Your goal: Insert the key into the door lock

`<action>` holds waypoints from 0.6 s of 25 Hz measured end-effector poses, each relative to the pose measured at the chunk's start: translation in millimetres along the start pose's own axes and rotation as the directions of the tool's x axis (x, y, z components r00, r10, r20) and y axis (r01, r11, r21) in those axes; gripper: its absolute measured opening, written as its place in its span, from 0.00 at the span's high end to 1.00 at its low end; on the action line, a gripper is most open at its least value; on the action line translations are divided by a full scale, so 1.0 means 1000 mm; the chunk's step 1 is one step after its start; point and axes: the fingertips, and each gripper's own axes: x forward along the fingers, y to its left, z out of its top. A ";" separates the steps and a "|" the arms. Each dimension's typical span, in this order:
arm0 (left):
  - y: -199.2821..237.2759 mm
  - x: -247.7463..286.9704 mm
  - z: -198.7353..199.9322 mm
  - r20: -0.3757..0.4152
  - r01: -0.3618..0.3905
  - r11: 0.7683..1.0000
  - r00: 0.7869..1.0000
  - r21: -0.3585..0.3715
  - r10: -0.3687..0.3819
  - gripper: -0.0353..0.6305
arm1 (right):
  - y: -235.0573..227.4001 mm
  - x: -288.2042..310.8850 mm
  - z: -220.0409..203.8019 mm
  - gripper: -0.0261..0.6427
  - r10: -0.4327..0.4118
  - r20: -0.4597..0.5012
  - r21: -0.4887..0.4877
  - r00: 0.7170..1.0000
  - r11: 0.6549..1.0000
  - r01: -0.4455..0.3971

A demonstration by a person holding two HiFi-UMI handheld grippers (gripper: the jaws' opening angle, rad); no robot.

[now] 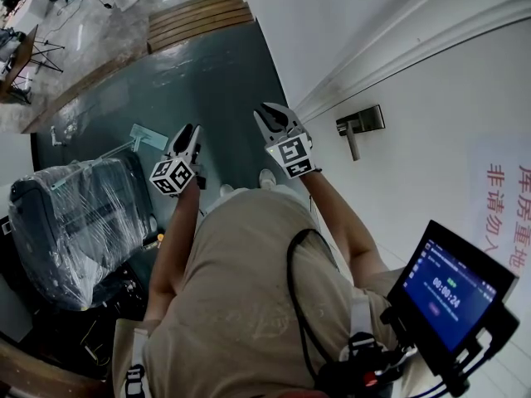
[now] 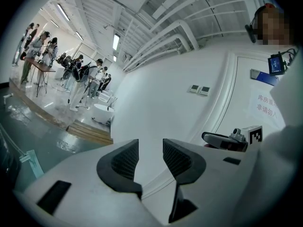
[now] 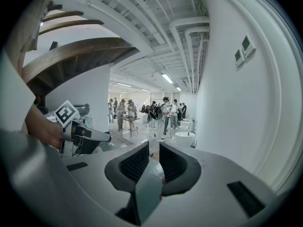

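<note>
While the left gripper (image 2: 150, 148) and right gripper (image 3: 154, 150) hold jaws apart, a grey patch (image 3: 149, 188) between the right's is unclear.

The dark glossy floor (image 1: 216, 81) bears a plastic-wrapped seat (image 1: 75, 222) (perhaps an armchair) and a wooden step (image 1: 199, 19).

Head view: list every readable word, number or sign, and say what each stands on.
"00:00:24": on the blue screen, lower right.
"库房重地": red print on the white door.
"非请勿入": red print beside it, same door.
Other print on the screen: too small to read.
</note>
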 end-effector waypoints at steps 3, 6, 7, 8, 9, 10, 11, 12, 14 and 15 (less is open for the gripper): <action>-0.002 0.001 -0.005 -0.007 0.000 1.000 1.000 -0.003 0.000 0.72 | -0.002 -0.004 -0.003 0.87 -0.005 0.000 0.006 1.000 1.000 0.005; -0.005 0.003 -0.008 -0.012 0.005 1.000 1.000 -0.007 -0.005 0.72 | -0.002 -0.007 -0.008 0.87 -0.008 -0.021 -0.017 1.000 1.000 0.008; -0.006 0.005 -0.008 -0.014 0.008 1.000 1.000 -0.009 -0.008 0.72 | -0.002 -0.007 -0.009 0.87 -0.009 -0.027 -0.020 1.000 1.000 0.008; -0.006 0.006 -0.007 -0.017 0.011 1.000 1.000 -0.010 -0.011 0.72 | -0.002 -0.007 -0.009 0.87 -0.010 -0.030 -0.018 0.999 1.000 0.009; -0.006 0.007 -0.007 -0.019 0.014 1.000 1.000 -0.011 -0.014 0.72 | -0.002 -0.006 -0.008 0.87 -0.012 -0.032 -0.013 0.999 1.000 0.011; -0.006 0.008 -0.006 -0.022 0.016 1.000 1.000 -0.012 -0.017 0.72 | -0.003 -0.005 -0.007 0.87 -0.014 -0.034 -0.008 0.999 1.000 0.014; -0.006 0.009 -0.005 -0.025 0.019 1.000 0.999 -0.013 -0.019 0.72 | -0.003 -0.004 -0.007 0.87 -0.017 -0.036 -0.004 0.999 1.000 0.017; -0.006 0.010 -0.005 -0.028 0.022 1.000 0.999 -0.014 -0.023 0.72 | -0.003 -0.004 -0.007 0.87 -0.021 -0.037 0.000 0.999 1.000 0.021; -0.007 0.009 -0.006 -0.032 0.030 0.999 0.999 -0.014 -0.030 0.72 | -0.002 -0.006 -0.007 0.87 -0.031 -0.036 0.002 0.999 1.000 0.031; -0.008 0.007 -0.008 -0.034 0.035 0.999 0.999 -0.014 -0.035 0.72 | 0.001 -0.009 -0.007 0.87 -0.036 -0.035 0.002 0.999 0.999 0.036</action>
